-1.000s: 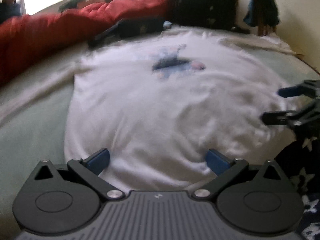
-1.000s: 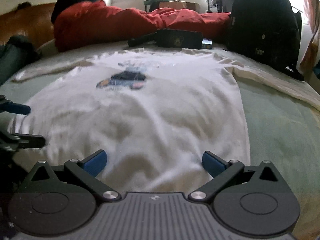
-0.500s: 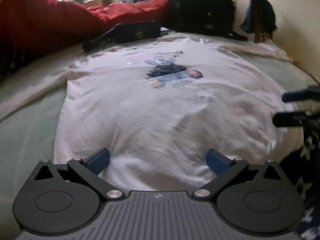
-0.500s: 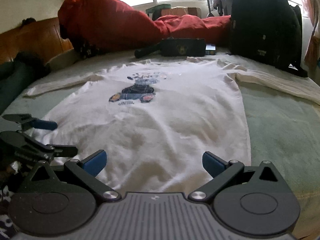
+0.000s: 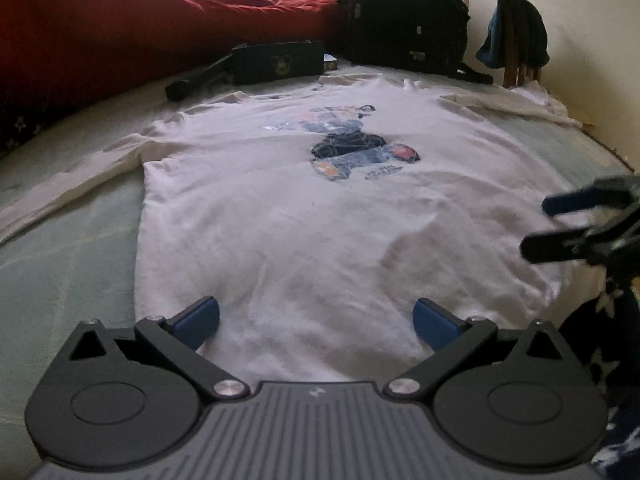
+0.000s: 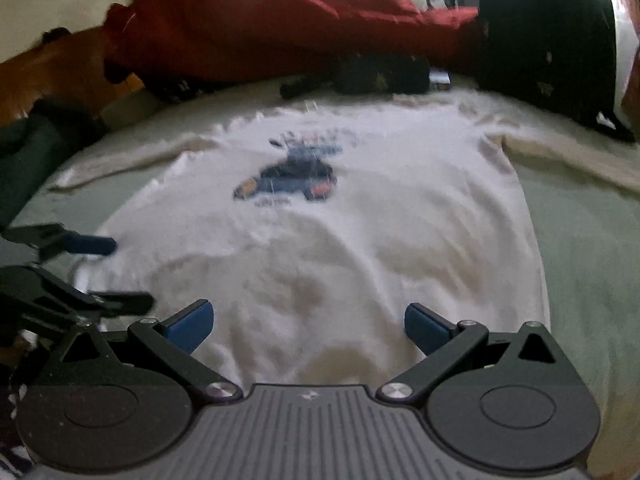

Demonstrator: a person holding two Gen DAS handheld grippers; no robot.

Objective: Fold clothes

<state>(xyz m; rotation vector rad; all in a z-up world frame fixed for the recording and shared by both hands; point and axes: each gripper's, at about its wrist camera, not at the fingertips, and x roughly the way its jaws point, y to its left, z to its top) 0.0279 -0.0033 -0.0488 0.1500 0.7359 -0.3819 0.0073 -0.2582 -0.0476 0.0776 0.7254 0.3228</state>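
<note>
A white long-sleeved shirt (image 5: 304, 216) with a blue bear print lies flat, front up, on the pale green bed, sleeves spread to both sides. My left gripper (image 5: 316, 320) hovers open over the hem near the shirt's left corner. The right gripper (image 5: 560, 224) shows at that view's right edge, open, above the hem's other side. In the right wrist view the same shirt (image 6: 344, 240) appears blurred, my right gripper (image 6: 308, 324) open over the hem, and the left gripper (image 6: 116, 272) open at the left edge. Neither holds cloth.
A red quilt (image 5: 120, 28) covers a person lying along the far side of the bed. A black backpack (image 5: 404, 16), a black pouch (image 5: 276, 64) and a strap lie beyond the collar. Dark star-patterned fabric (image 5: 608, 360) sits at the near right. A wall rises on the right.
Both grippers have stayed open and risen or tilted a little, so the shirt looks further down. The right wrist view has swung and blurred. The shirt lies as before.
</note>
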